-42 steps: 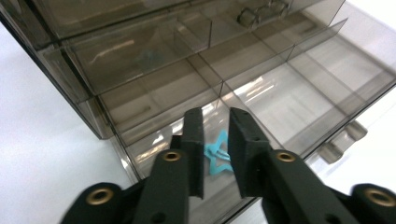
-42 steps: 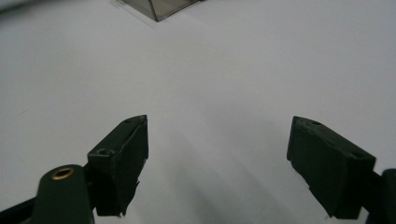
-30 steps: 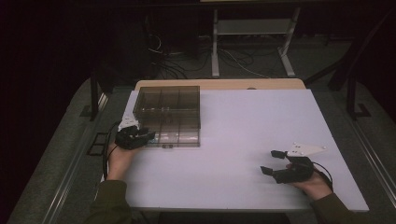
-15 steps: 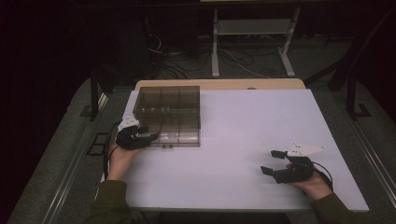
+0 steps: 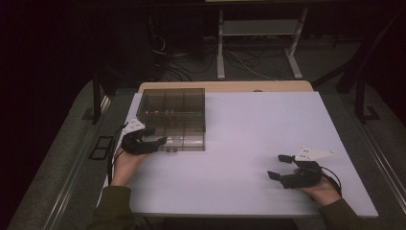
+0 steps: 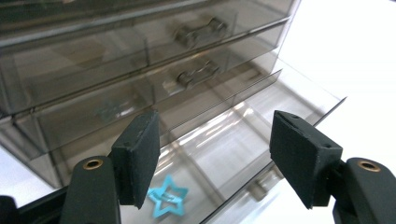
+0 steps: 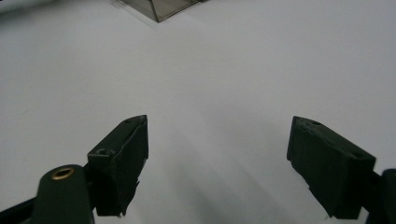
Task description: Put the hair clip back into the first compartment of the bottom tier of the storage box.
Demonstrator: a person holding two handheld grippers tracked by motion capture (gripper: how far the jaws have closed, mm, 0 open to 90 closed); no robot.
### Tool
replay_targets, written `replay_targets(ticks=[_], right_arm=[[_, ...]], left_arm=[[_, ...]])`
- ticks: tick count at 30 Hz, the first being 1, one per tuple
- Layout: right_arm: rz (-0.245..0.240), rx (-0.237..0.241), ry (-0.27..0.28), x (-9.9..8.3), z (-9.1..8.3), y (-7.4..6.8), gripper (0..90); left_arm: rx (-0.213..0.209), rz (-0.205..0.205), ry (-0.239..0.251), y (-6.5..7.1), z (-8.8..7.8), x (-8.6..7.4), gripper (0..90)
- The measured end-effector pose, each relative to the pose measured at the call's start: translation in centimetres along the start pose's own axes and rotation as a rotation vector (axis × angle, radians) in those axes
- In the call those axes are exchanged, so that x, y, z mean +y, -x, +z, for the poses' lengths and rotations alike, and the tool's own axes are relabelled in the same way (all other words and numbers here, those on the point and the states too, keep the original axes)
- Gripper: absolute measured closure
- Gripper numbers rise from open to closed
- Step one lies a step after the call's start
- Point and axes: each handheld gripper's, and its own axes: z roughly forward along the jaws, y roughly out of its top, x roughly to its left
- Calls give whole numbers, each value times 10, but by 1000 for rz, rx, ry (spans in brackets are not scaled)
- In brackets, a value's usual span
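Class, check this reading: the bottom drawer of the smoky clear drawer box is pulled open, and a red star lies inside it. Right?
Not quite. The bottom drawer of the drawer box is open, but the star in it is blue, not red, as the left gripper view shows.

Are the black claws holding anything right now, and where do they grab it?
Nothing is held. The left gripper has just been opening above the pulled-out bottom drawer, where a blue star lies. The right gripper is open over the table.

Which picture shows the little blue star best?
The left gripper view shows it best: the small blue star-shaped clip lies close up in the pulled-out bottom drawer of the smoky clear plastic drawer box. In the high view the star is too small to tell; the right gripper view catches one box corner.
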Motion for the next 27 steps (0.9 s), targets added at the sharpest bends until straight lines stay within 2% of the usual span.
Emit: replay_targets(ticks=[8, 12, 21, 23, 27], right_arm=[[-1, -2, -2, 0, 0, 0, 198], [-2, 0, -2, 0, 0, 0, 198], [0, 1, -2, 0, 0, 1, 198], [0, 0, -2, 0, 0, 0, 198], [2, 0, 0, 0, -1, 1, 198]], left_arm=[[-66, 3, 32, 16, -1, 7, 273], [-95, 30, 25, 25, 0, 9, 264], [-139, 54, 22, 37, 5, 12, 215], [-160, 59, 23, 44, 8, 12, 208], [-172, 71, 20, 51, 11, 12, 180]])
